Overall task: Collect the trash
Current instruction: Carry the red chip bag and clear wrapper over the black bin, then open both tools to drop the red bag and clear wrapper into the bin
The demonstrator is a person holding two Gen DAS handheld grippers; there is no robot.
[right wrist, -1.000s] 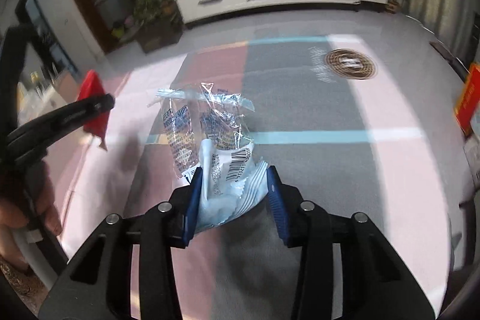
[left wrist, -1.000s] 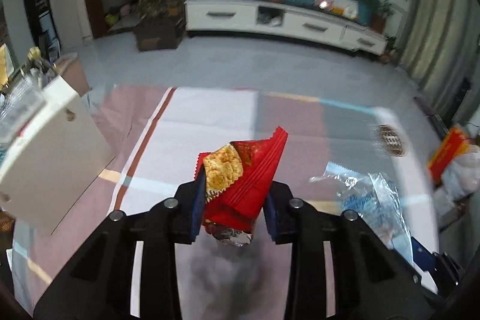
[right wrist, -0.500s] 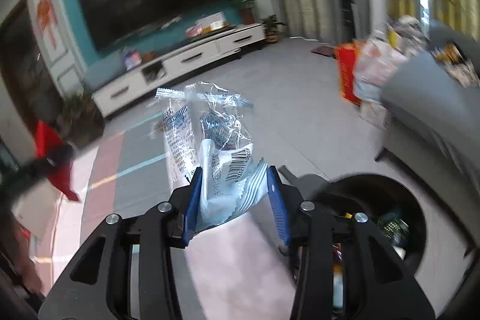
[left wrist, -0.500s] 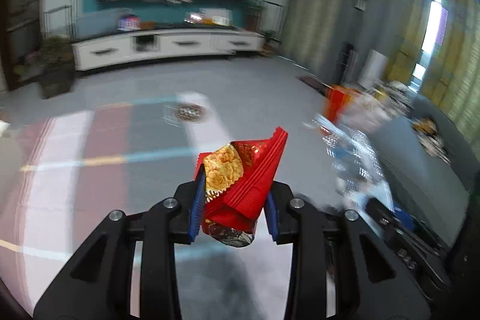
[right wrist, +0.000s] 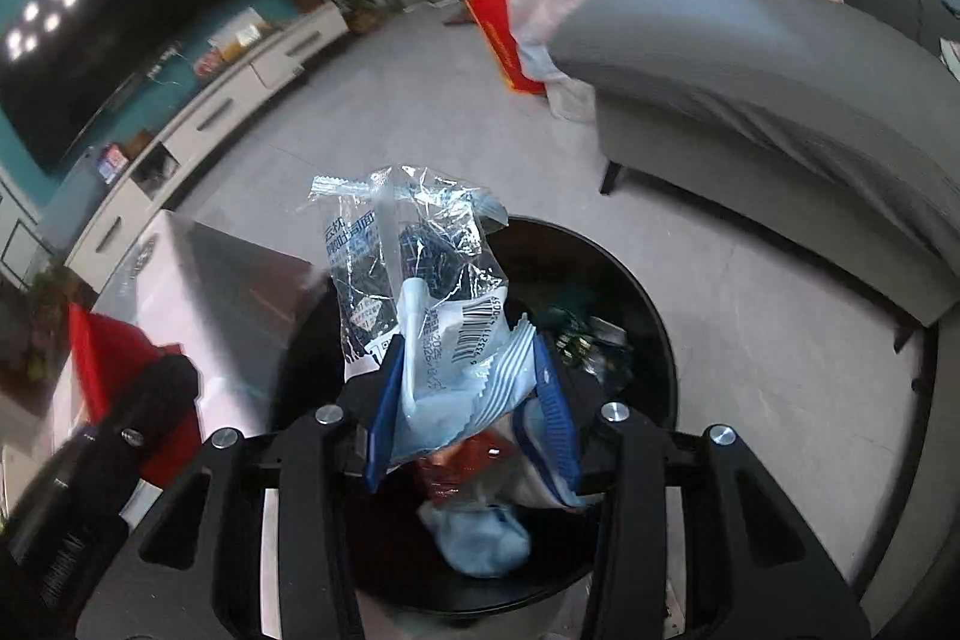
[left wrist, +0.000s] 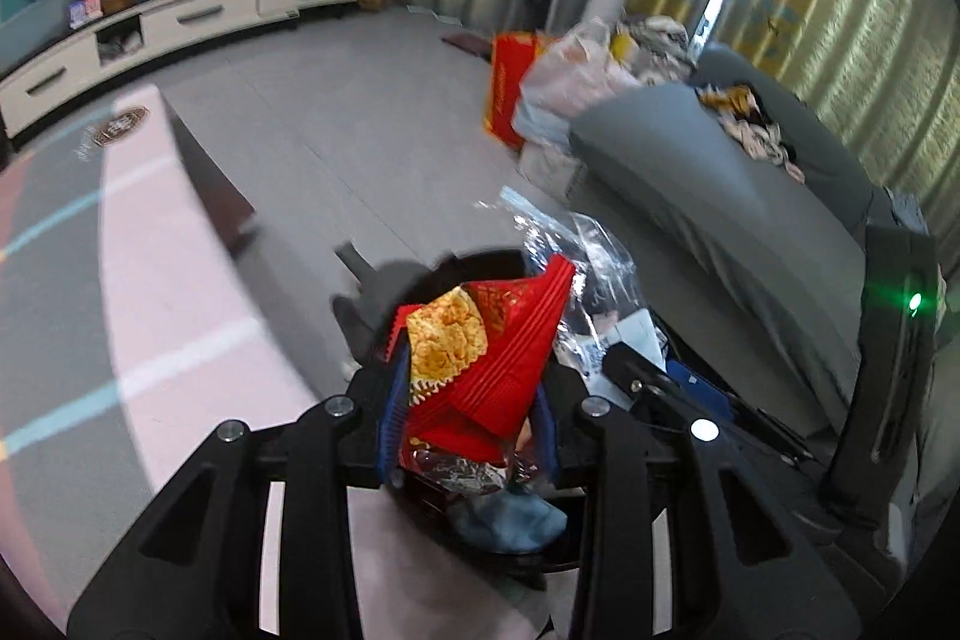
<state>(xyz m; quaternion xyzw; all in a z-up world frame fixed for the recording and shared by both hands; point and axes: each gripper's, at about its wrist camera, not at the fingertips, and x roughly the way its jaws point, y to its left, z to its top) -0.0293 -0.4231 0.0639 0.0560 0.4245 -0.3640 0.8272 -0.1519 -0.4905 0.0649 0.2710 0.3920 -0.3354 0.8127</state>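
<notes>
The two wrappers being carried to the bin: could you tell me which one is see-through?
The clear wrapper with blue print and a barcode, in the right gripper. The left gripper holds an opaque red wrapper.

Red-gold wrapper [left wrist: 498, 358] crumpled, upright; clear printed wrapper [right wrist: 420, 292] upright, above black bin [right wrist: 654, 340] holding trash.

The clear plastic wrapper [right wrist: 420, 292] carried a black barcode on a white label, with digits beside it too small to read; blue Chinese characters ran down its left side, not legible; a QR code sat near its lower left edge; the red snack wrapper [left wrist: 498, 358] showed gold patterning, no readable words.
</notes>
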